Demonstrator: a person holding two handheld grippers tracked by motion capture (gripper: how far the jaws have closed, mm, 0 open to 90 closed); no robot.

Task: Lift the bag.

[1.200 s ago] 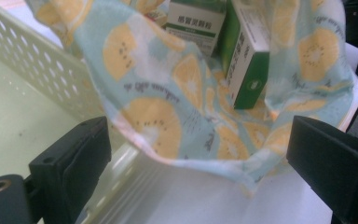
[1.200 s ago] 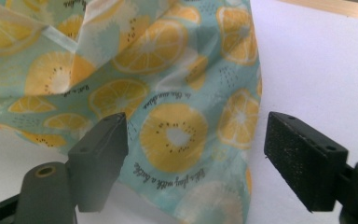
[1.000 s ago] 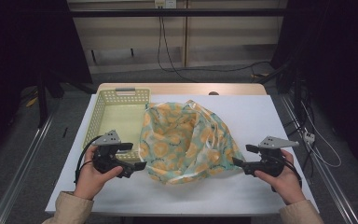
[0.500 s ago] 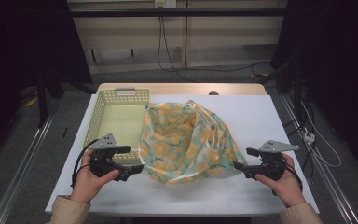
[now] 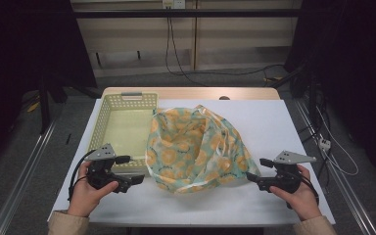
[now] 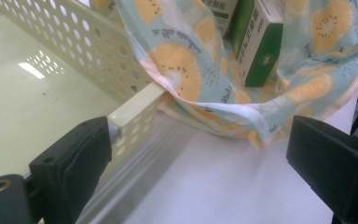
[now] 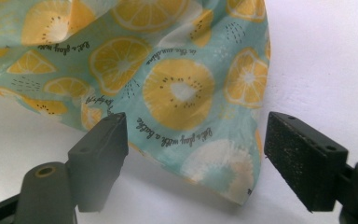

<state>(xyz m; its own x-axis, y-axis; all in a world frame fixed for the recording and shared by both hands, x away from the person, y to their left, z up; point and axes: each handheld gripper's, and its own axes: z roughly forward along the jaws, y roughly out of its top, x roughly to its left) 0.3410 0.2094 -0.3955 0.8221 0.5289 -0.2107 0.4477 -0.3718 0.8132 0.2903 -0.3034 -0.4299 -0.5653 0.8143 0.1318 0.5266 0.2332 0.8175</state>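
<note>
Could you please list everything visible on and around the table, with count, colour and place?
table: one, white top, centre of the high view
basket: one, pale yellow-green, perforated, far left of the table
bag: one, teal with orange citrus slices, mid-table, beside the basket
boxes: at least two, green and white, inside the bag
cables: several, dark, on the floor behind
left tool: one, black, open, at the basket's near corner
right tool: one, black, open, astride the bag's near right corner
hands: two, holding the tools
</note>
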